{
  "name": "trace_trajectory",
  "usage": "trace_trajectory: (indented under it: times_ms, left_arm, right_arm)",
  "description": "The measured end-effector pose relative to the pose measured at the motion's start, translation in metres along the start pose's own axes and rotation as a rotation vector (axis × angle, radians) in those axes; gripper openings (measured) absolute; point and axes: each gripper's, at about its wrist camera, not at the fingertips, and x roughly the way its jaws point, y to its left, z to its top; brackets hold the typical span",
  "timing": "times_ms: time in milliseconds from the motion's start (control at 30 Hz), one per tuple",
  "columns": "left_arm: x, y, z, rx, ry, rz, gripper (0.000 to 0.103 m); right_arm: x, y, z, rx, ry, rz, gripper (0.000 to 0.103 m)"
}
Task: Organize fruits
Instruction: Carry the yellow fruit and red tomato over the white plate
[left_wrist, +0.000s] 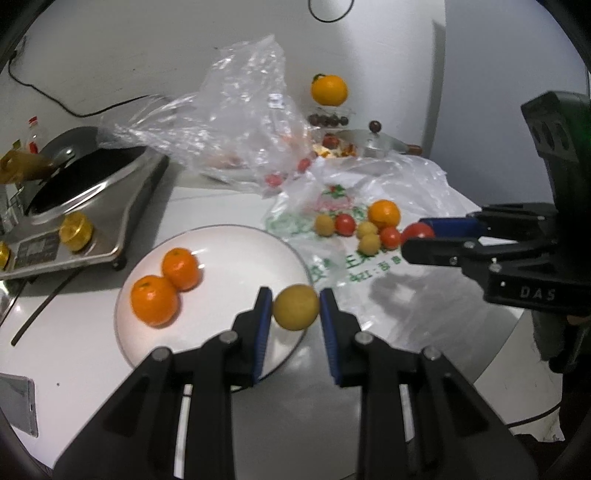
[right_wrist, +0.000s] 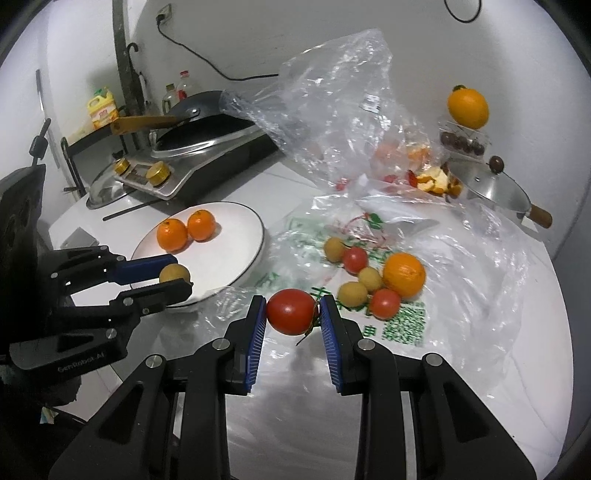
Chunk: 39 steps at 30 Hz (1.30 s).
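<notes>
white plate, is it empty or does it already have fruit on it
Not empty. The white plate holds two oranges side by side; the rest of it is bare.

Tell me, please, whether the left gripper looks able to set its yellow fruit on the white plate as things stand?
Probably yes. The left gripper, shut on the yellow fruit, is at the white plate's near edge; the two oranges sit at the far side, leaving bare plate free.

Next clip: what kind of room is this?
Most likely a home kitchen counter: a wok on a countertop cooker, oil bottle behind, pot lid beside fruit bags.
</notes>
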Motion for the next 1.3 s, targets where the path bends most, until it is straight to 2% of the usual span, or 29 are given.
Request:
trace_trajectory:
  times_ms: [500,800,1300]
  left_arm:
    - [-0.010,0.050,-0.017,-0.062,-0.008,0.063,0.027]
    - [-0.002,0.073,-0.026,-0.072,0.002,0.145,0.027]
    - [0.015,0.084,-0.032,-0.058,0.026,0.206,0.027]
  right_arm:
    - [0.019,0.043,0.013,-0.064,0.030,0.029,0.032]
    - [0.032,0.059,0.020,-0.092,0.049,0.045,0.032]
    - [0.050,0.066,0.025,-0.101,0.074,0.061,0.032]
